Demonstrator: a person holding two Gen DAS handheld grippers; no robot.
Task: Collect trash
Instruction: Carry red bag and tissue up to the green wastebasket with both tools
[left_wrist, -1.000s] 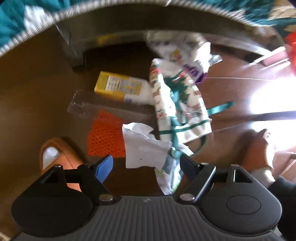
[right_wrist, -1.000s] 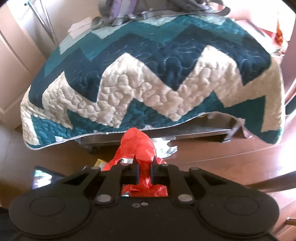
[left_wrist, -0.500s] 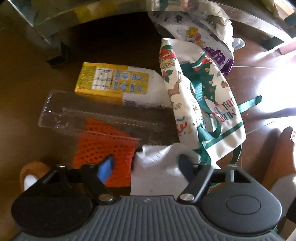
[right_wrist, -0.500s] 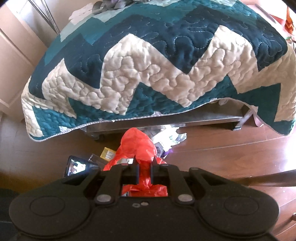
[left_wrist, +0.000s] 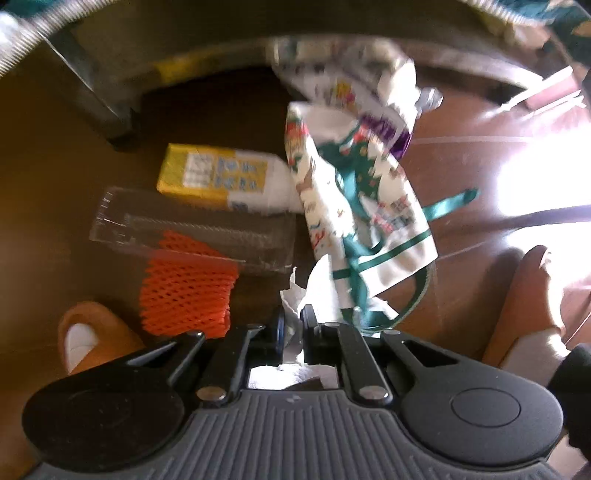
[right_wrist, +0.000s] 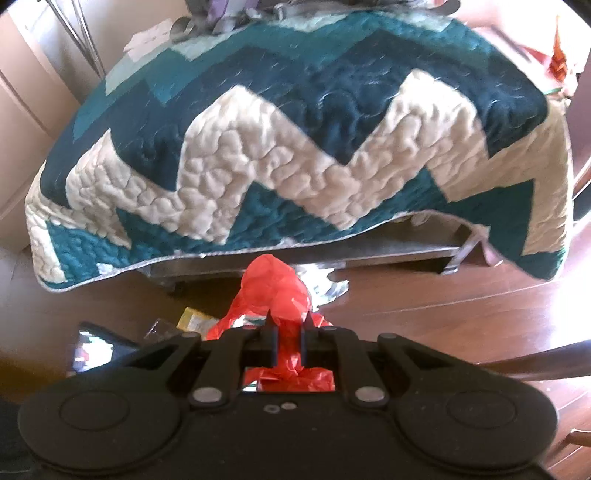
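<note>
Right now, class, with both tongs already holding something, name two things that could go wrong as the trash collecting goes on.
1. The left tongs pinch only an edge of the white crumpled paper; it may tear or slip out when lifted.
2. The green ribbon of the Christmas-print bag lies against that paper, so it might snag and drag the bag along.

The right tongs are shut on the red plastic bag, so they cannot help.

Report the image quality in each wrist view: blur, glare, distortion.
Left wrist view: motion blur smears the printed bag and yellow carton; sunlight blows out the floor at right; the left gripper stays sharp. Right wrist view: mostly sharp, fisheye bows the quilt; the red plastic bag is evenly lit.
</note>
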